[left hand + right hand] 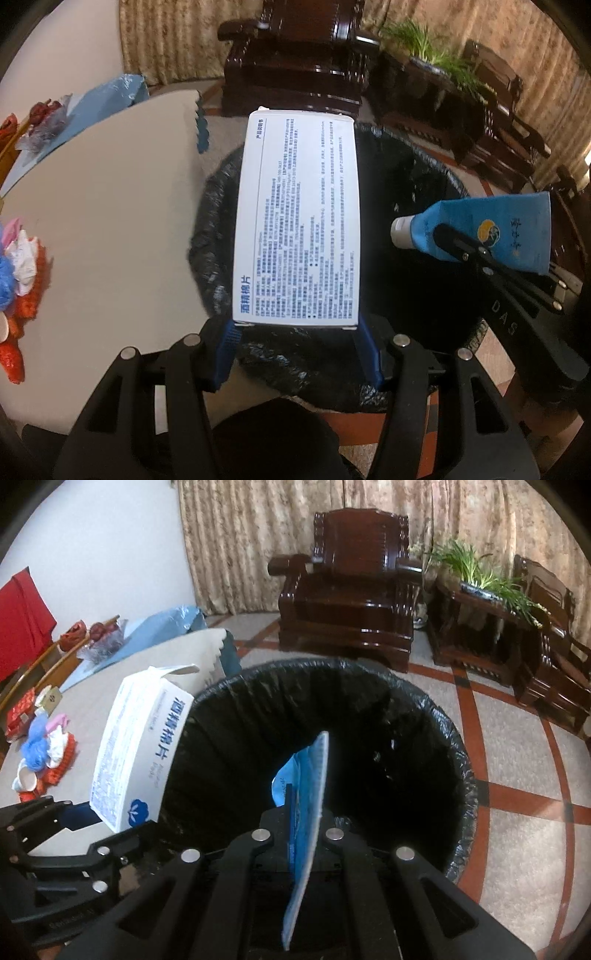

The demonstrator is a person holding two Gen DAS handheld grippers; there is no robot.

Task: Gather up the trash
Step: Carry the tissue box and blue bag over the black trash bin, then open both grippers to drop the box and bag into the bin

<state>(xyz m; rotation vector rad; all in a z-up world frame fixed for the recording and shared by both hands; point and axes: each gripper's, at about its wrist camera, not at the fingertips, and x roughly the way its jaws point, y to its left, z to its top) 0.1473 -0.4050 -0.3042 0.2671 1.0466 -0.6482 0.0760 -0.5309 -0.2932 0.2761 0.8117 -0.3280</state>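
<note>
Both grippers hang over the lined bin [458, 738], ready to drop. The left gripper [297, 343] clamps the white box [297, 221]; the right gripper [301, 830] pinches the blue tube [491, 230] flat above its mouth.

White cardboard box [297, 218] with dense blue print, clamped by its near end between the left fingers [226, 354], slanting up over the black-lined trash bin [424, 738]. Flattened blue tube [308, 812] with white cap, pinched edge-on between the right fingers, cap end over the bin mouth.
</note>
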